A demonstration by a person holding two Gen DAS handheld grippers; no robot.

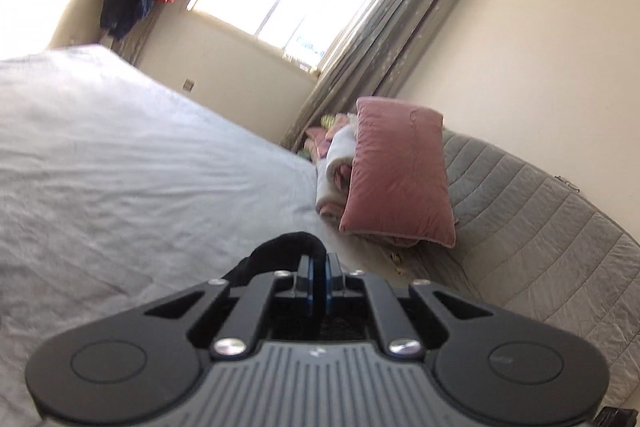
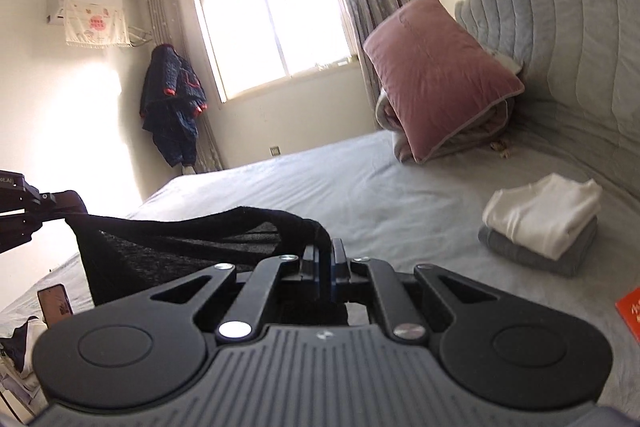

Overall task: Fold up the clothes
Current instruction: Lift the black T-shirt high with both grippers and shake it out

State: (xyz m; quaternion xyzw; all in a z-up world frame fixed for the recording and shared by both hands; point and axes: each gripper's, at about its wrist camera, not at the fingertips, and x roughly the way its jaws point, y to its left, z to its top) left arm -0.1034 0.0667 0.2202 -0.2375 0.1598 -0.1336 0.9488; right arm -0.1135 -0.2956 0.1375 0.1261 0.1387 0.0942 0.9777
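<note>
Both claws clamped on black garment (image 2: 180, 239): left gripper (image 2: 60, 207) at 9 o'clock, right gripper (image 2: 324, 255) centre. Thin pinches; a tug could slip an edge free.

Left gripper (image 1: 319, 269): matte black linkage arms fanning from a ribbed grey housing, silver screw heads at the pivots, a round black disc with a pressed ring at either side, blue-edged fingers (image 1: 308, 279). Right gripper (image 2: 326, 267): same black arms, same grey ribbed body bearing a small pale mark at its centre, bright screws, twin discs, blue trim on the fingers (image 2: 317, 279). White lettering, partly cut off, on the black frame at the edge of the right wrist view.
</note>
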